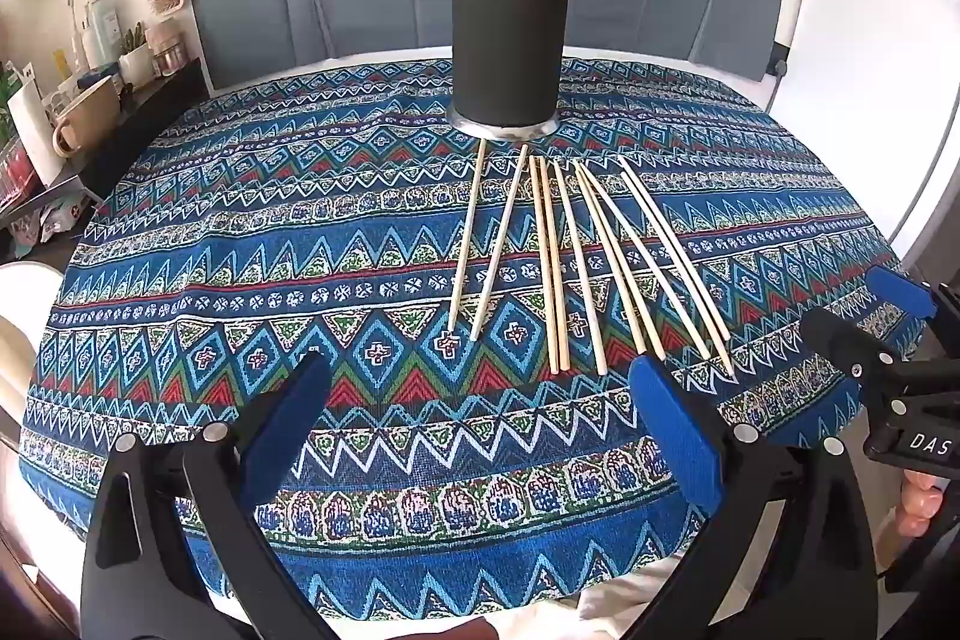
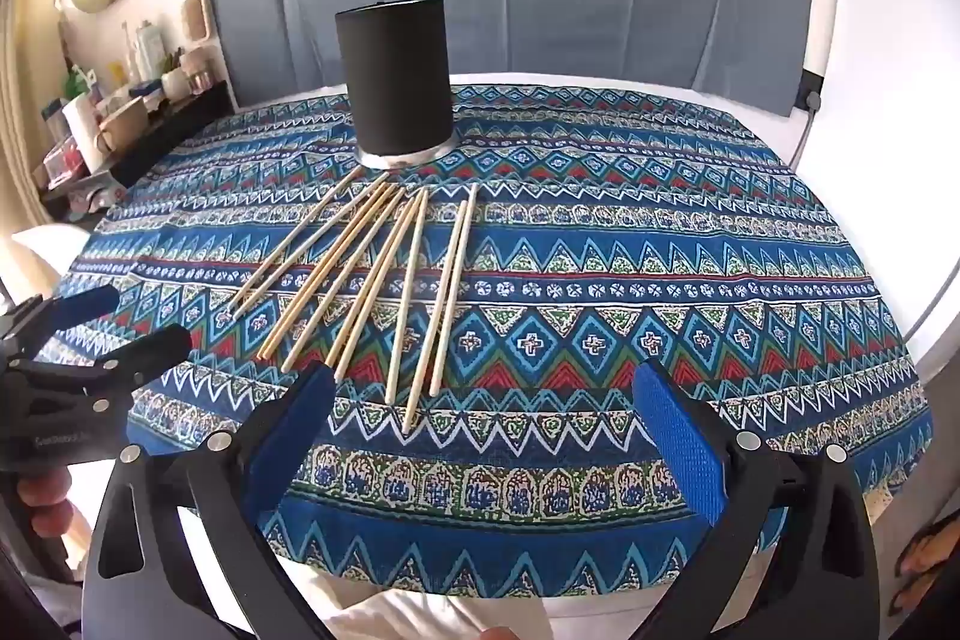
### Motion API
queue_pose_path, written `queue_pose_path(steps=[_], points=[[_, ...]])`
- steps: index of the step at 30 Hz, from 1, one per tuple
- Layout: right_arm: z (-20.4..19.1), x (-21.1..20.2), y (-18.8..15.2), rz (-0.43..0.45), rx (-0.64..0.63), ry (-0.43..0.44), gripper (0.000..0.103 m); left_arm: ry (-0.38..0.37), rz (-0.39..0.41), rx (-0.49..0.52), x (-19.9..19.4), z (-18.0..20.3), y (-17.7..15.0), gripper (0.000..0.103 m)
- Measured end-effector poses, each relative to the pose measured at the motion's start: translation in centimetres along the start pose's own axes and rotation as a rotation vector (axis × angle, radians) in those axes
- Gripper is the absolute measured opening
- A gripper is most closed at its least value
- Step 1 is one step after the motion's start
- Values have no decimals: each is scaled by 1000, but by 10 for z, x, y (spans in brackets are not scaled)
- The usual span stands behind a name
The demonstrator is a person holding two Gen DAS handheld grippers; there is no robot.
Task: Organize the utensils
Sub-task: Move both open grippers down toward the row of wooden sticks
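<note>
Both grippers held open over cloth, nothing gripped.
Left gripper (image 1: 480,412) & right gripper (image 2: 483,418) spread wide; chopsticks (image 1: 576,256) fanned before holder (image 1: 509,46); bare cloth (image 2: 690,280) seen rt-side only in right view.

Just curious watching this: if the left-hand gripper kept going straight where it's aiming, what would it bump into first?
Most likely the patterned tablecloth: the left gripper tilts down at bare cloth, open and empty. The chopsticks lie slightly farther on and rightward, though depth is hard to judge.

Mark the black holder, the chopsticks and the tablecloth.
black holder (image 1: 509,46): left wrist view, middle of its side wall
chopsticks (image 1: 555,262): left wrist view, mid-shaft of one stick
tablecloth (image 2: 660,292): right wrist view, bare patterned patch
</note>
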State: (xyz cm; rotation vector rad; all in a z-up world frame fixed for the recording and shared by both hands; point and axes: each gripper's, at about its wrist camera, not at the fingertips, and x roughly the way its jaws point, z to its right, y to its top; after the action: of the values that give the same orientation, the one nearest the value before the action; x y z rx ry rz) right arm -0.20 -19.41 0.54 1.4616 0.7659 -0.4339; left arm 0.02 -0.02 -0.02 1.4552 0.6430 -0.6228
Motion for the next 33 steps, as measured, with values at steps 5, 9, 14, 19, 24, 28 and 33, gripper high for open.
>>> queue_pose_path(steps=[5,9,14,19,24,28,33], points=[[-1,0,1,0,-5,2,95,-3,-8,-2,1,-1,0,97],[0,1,1,-1,-1,1,95,-3,-13,-9,2,-3,0,97],[0,2,2,-4,2,1,95,-4,-8,-12,5,-6,-1,97],[-1,5,2,-17,-2,11,95,-6,-16,-7,9,-8,-2,97],[3,17,5,-57,12,38,95,-6,-41,1,15,-7,-1,97],[8,21,9,-65,31,35,95,8,-61,10,18,-8,-1,97],[16,32,21,-102,42,39,95,15,-82,35,23,-8,4,97]])
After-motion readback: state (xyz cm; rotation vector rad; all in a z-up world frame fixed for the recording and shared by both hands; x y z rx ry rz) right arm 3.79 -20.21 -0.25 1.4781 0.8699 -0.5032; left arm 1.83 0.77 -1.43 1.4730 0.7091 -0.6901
